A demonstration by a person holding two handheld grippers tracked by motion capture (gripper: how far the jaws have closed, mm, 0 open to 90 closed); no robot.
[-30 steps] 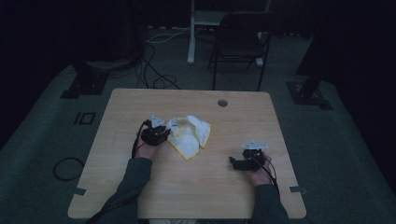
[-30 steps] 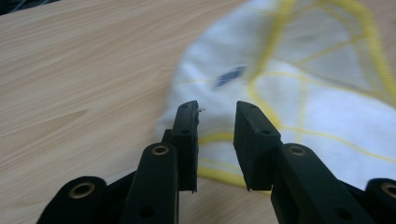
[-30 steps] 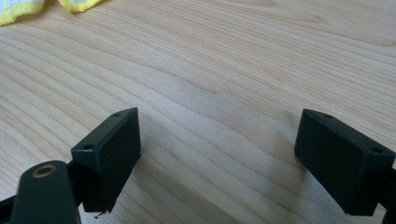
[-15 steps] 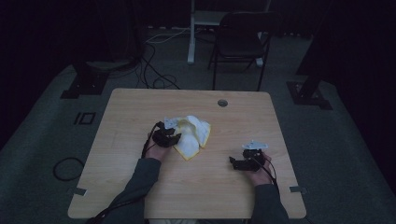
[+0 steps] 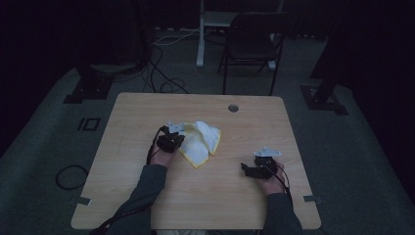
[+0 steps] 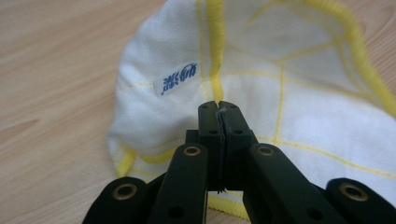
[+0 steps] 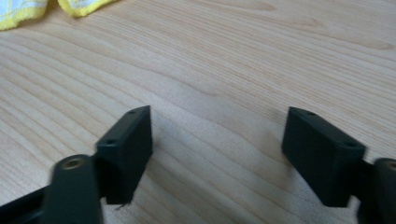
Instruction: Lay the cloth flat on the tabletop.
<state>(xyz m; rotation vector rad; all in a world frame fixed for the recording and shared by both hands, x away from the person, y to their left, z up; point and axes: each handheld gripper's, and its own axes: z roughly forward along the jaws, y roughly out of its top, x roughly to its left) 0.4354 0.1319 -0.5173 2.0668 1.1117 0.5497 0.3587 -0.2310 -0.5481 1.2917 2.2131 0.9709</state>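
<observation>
A white cloth (image 5: 201, 141) with yellow hems and stitching lies crumpled at the middle of the wooden table (image 5: 147, 110). My left gripper (image 5: 181, 140) sits at its left edge. In the left gripper view the cloth (image 6: 289, 102) carries a small blue-printed label, and a yellow hem runs into the tips of my left gripper (image 6: 218, 106). Its jaws have just been closing and now pinch a thin fold of cloth. My right gripper (image 5: 246, 169) rests to the right; there (image 7: 217, 140) its jaws stand apart over bare wood, having just closed a little. A corner of the cloth (image 7: 25, 11) lies far off.
A round cable hole (image 5: 233, 107) sits in the table's far edge. Beyond the table stand a dark folding chair (image 5: 252, 46) and stand legs (image 5: 325, 98), with cables (image 5: 161, 78) on the floor. Bare wood surrounds the cloth.
My left hand has shifted slightly right, onto the cloth's left edge. The right hand has stayed where it was.
</observation>
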